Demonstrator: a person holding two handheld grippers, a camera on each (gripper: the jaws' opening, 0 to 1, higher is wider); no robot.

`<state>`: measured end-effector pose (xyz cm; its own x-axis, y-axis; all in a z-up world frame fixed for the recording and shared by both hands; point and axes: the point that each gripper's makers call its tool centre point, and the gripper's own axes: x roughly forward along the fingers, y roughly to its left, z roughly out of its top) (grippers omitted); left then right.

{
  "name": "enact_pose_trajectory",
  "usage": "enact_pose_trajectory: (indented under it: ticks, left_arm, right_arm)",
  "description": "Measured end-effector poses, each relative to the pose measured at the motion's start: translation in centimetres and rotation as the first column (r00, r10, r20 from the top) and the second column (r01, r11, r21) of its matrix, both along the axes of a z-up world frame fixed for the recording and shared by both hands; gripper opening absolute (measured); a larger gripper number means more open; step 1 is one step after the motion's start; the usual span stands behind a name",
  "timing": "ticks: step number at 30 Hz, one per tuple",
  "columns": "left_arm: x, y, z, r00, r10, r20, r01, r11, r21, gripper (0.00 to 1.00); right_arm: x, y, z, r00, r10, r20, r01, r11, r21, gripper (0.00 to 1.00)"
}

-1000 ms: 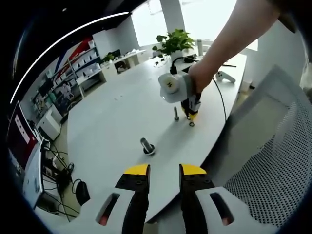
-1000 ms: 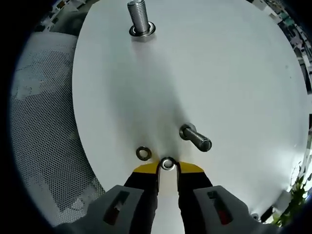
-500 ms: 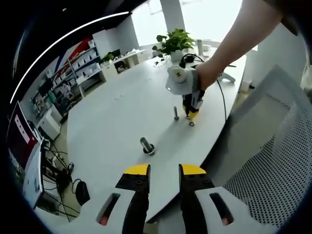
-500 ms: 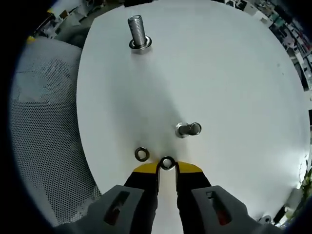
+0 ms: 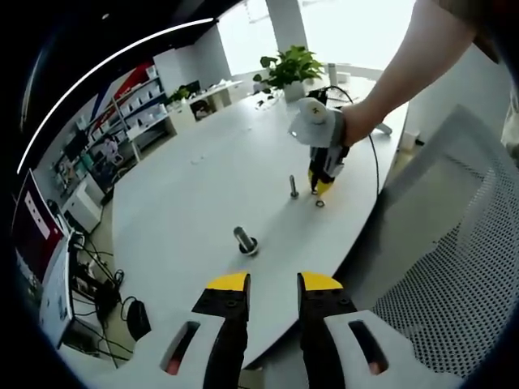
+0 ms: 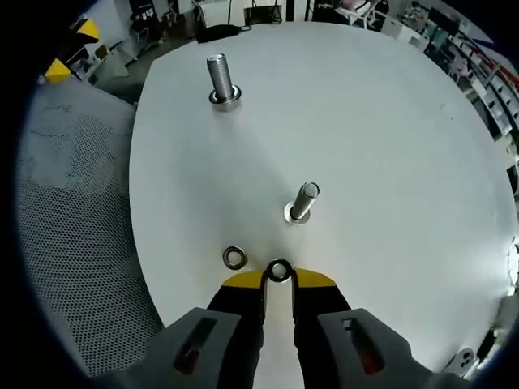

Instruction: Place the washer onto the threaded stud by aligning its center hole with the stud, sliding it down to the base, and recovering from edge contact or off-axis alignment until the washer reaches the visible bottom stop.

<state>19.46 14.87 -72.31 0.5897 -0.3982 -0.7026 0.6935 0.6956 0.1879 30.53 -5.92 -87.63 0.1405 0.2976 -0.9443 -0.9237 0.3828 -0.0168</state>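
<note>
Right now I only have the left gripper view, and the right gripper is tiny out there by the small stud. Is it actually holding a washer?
Observer: Yes. In the right gripper view the right gripper has a washer pinched between its jaw tips.
Operator: Is that the same washer I see lying on the table beside it?
Observer: No. The loose washer lies flat on the table, just left of the jaw tips in that view.
Operator: Is the small stud already loaded?
Observer: The small stud shows a bare shaft; the held washer is short of it, not over its top.
Operator: And the big one?
Observer: The large stud has a ring around its base.
</note>
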Motion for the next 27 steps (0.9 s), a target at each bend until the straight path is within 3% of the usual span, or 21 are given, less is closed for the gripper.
enact_pose_trajectory:
  ticks: [4, 11, 27]
  left_arm:
    - [0.0, 0.1, 0.0, 1.0, 0.005, 0.001, -0.005, 1.0, -0.001, 0.21]
    - [0.0, 0.1, 0.0, 1.0, 0.004, 0.001, -0.004, 1.0, 0.004, 0.21]
    - [0.1, 0.3, -0.1, 1.0, 0.014, 0.003, -0.014, 1.0, 0.016, 0.21]
  right_arm:
    - [0.0, -0.9, 0.1, 1.0, -0.027, -0.007, 0.027, 1.0, 0.006, 0.13]
    - [0.6, -1.1, 1.4, 0.996, -0.092, 0.011, 0.091, 0.993, 0.081, 0.13]
    - [2.1, 0.6, 4.8, 0.993, -0.029, 0.118, 0.01, 0.988, 0.154, 0.13]
